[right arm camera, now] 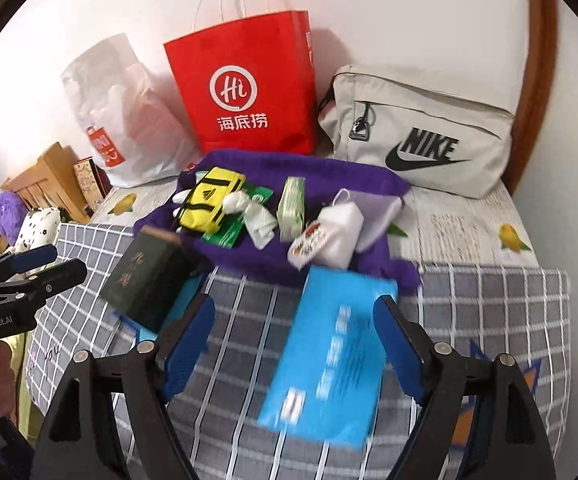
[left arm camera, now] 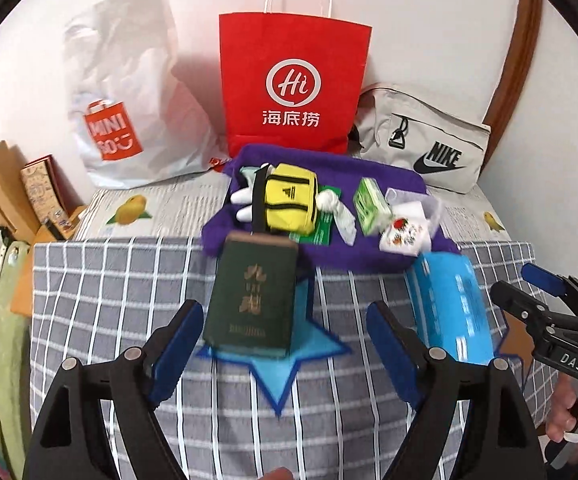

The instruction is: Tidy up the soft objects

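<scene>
Left hand-held gripper [left arm camera: 285,344] gapes wide around the dark green rectangular pack [left arm camera: 251,296]; right hand-held gripper [right arm camera: 295,344] gapes over the bright blue plastic pack [right arm camera: 329,356] on the grey checked bedspread [right arm camera: 489,312]

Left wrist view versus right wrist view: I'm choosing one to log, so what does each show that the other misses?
Only the left wrist view shows the blue star under the dark green box. Only the right wrist view shows the purple plush at far left. Both share the red bag, Nike pouch, yellow mini bag, blue pack and each open gripper: left, right.
</scene>
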A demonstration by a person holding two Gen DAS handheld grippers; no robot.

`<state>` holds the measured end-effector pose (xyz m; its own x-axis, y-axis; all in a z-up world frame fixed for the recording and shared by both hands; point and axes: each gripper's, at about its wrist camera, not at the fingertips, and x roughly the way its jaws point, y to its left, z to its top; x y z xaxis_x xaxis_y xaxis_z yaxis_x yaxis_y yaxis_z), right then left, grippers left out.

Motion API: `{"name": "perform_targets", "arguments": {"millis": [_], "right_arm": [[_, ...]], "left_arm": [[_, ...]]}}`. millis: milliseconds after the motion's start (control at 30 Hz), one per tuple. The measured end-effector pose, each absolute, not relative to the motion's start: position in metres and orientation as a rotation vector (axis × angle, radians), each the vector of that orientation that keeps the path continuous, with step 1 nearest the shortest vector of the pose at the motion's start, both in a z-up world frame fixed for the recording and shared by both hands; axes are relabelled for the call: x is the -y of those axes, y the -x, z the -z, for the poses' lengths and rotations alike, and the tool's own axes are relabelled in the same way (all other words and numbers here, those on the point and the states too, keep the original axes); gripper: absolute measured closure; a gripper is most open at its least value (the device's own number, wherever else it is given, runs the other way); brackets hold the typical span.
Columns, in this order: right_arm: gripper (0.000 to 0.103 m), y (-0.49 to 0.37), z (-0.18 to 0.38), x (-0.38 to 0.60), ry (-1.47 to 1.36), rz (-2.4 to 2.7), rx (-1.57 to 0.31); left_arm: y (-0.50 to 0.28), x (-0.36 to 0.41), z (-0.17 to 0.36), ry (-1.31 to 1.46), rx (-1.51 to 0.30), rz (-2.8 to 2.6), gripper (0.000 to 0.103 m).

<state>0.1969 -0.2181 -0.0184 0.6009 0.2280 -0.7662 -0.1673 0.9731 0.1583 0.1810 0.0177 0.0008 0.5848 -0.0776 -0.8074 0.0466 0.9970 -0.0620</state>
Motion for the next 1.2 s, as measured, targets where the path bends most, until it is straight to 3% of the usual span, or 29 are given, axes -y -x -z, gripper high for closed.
{"name": "perform_targets", "arguments": {"millis": [200, 500, 667, 1200], "right_arm": [[0.019, -0.140, 0.013, 0.214, -0.068, -0.223, -0.868], [0.009, -0.082, 0.016, 0.208, -0.072, -0.182, -0.831], [0.009, -0.070, 0.020, 0.202, -0.077, -0.186, -0.842], [0.008, -0.051, 0.018, 0.196, -0.067, -0.200, -0.827]], "left_arm": [[-0.130, -0.002, 0.000, 0.004, -0.909, 0.087, 0.020], [-0.073, 0.007, 0.003, 0.000, -0.877, 0.120, 0.020], [-0.061, 0.013, 0.002, 0.005, -0.862, 0.131, 0.014], [-0.050, 0.015, 0.006, 0.003, -0.849, 0.085, 0.014]]}}
